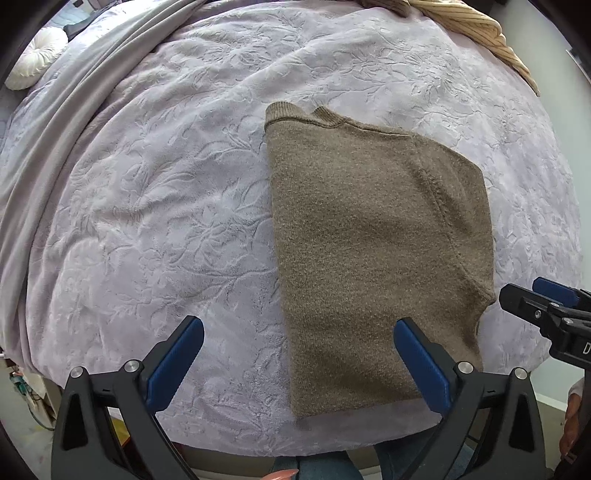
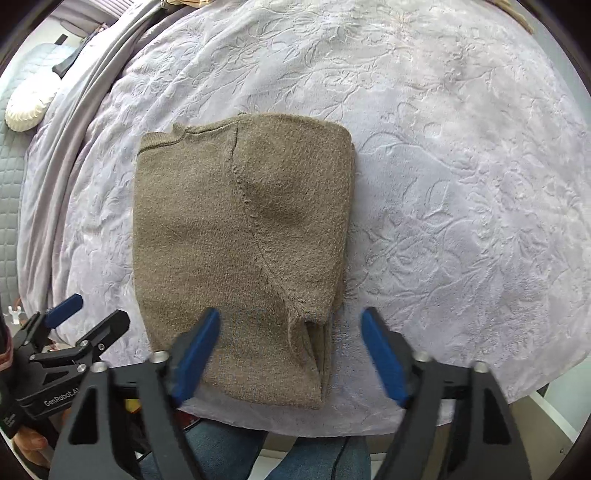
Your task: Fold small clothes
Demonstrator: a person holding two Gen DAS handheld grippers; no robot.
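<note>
A brown knit sweater point(image 1: 369, 240) point(image 2: 240, 240) lies folded into a tall rectangle on the lavender embossed blanket point(image 1: 166, 203) point(image 2: 461, 184), its ribbed collar at the far end. My left gripper point(image 1: 299, 326) hovers open above the sweater's near left part, with nothing between its blue pads point(image 1: 173, 365). My right gripper point(image 2: 291, 314) is also open, over the sweater's near right corner where the folded layers show; its pads point(image 2: 384, 358) touch nothing. Each gripper shows in the other's view: the right point(image 1: 524, 291) and the left point(image 2: 98, 310).
A white round cushion point(image 1: 33, 59) point(image 2: 29, 107) and a grey folded sheet point(image 1: 74, 110) lie at the far left. A tan ribbed garment point(image 1: 472, 26) sits at the far right. The person's jeans point(image 2: 221, 454) stand against the bed's near edge.
</note>
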